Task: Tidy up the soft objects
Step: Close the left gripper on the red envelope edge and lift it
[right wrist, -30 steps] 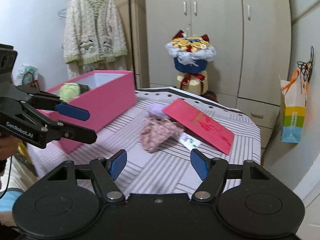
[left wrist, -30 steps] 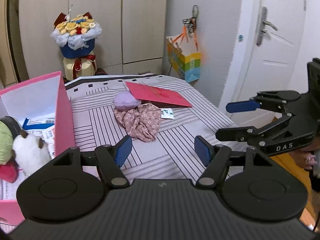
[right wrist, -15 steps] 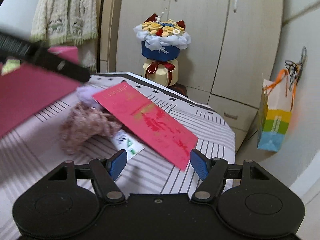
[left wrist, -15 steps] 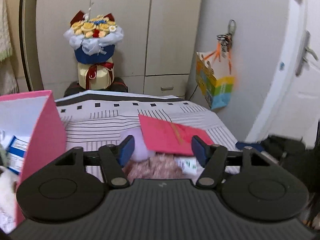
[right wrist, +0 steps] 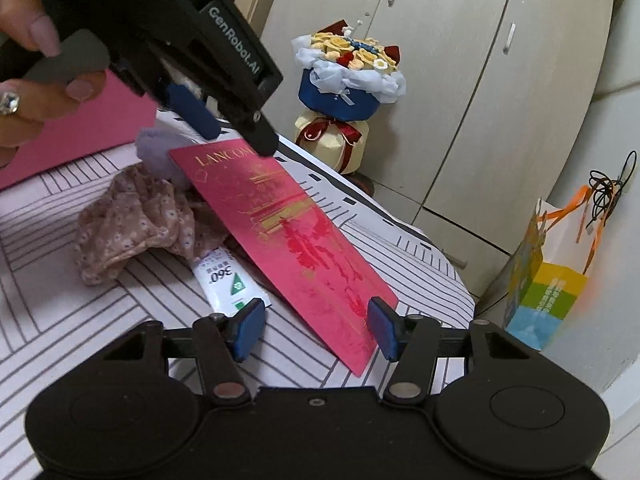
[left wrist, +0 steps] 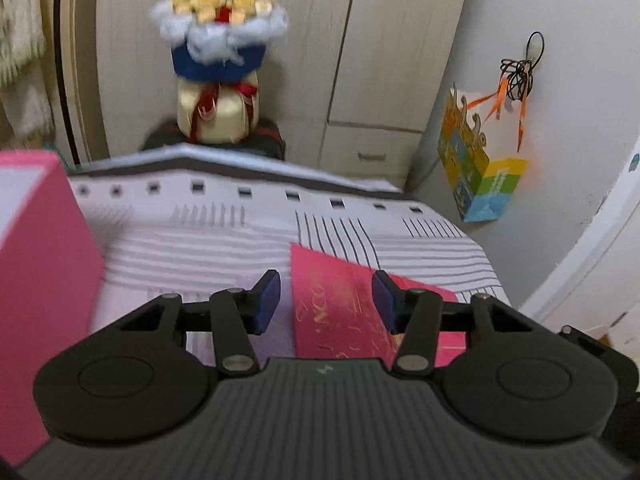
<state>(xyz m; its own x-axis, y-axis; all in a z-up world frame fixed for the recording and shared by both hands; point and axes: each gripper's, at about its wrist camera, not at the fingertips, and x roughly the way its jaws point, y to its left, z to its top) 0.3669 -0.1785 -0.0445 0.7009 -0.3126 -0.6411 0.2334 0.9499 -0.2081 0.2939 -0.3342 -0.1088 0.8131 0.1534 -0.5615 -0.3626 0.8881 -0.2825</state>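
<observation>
A crumpled pink floral cloth (right wrist: 136, 220) lies on the striped bed (right wrist: 60, 320), with a soft lilac object (right wrist: 160, 150) just behind it. A red gift bag (right wrist: 288, 240) lies flat, leaning over both; it also shows in the left wrist view (left wrist: 340, 308). My left gripper (left wrist: 326, 300) is open, just above the red bag's far end; in the right wrist view (right wrist: 236, 132) it hovers over the lilac object. My right gripper (right wrist: 316, 330) is open and empty over the red bag's near corner.
A pink box (left wrist: 44, 280) stands at the left on the bed. A white sachet (right wrist: 226, 280) lies beside the cloth. A flower bouquet (right wrist: 348, 80) stands behind the bed by the wardrobe (right wrist: 460, 80). A colourful paper bag (right wrist: 540, 280) hangs at the right.
Both grippers have moved forward toward the red bag and the soft items. The left gripper now sits over the bag's far end, the cloth dropping out of its view.
</observation>
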